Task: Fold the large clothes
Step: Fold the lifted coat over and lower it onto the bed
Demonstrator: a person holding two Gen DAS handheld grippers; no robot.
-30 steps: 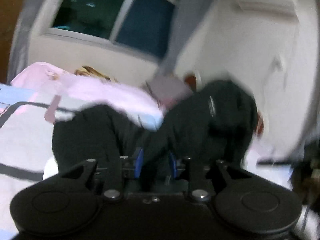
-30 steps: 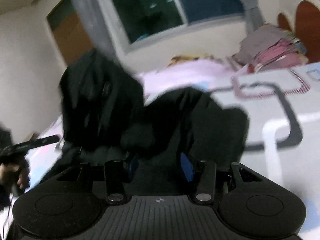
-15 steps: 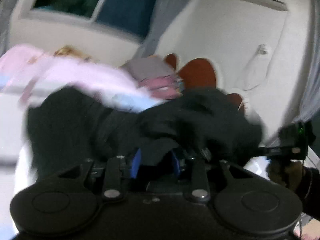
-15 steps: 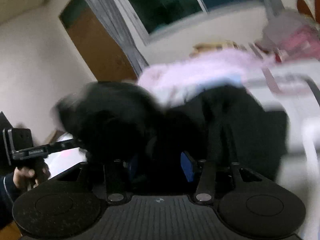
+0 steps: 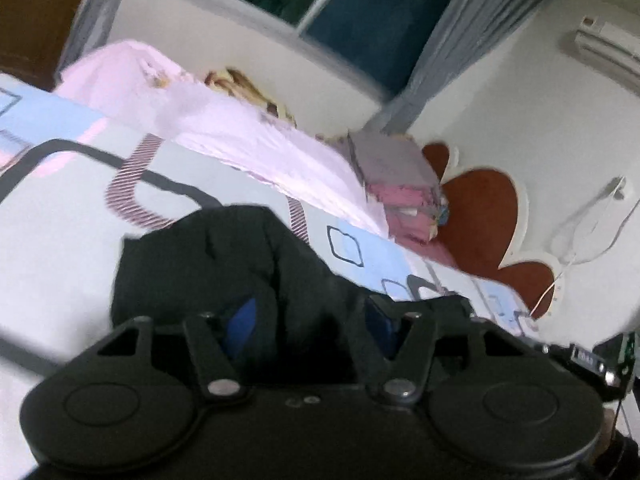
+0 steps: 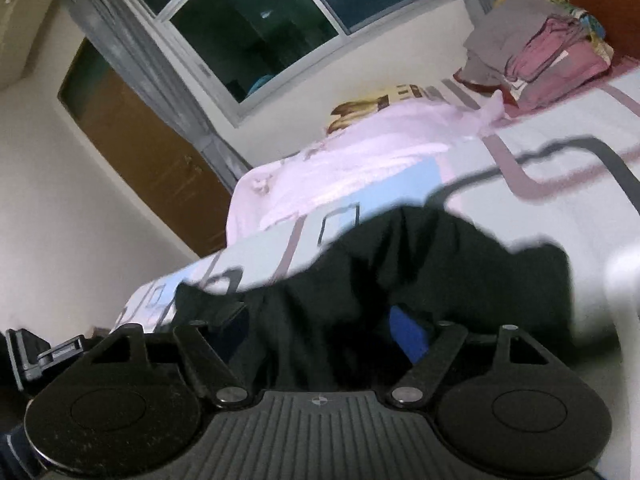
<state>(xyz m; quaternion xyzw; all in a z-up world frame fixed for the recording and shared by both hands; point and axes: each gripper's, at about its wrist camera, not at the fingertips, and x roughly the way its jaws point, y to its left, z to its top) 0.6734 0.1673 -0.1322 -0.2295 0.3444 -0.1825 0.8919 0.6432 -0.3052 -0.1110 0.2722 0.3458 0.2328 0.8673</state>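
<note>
Black garment (image 5: pixel 208 264) lies bunched on the bed (image 5: pixel 60 240), between both the left gripper (image 5: pixel 310 314) and right gripper (image 6: pixel 320 328), whose jaws have just spread apart, pads clear

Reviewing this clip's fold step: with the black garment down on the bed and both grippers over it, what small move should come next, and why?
Probably draw both grippers straight back off the black garment. The left gripper and right gripper have just been opening; cloth still lies between their spread jaws, and the garment rests bunched on the patterned bedsheet, so clearing it allows a fresh grip.
</note>
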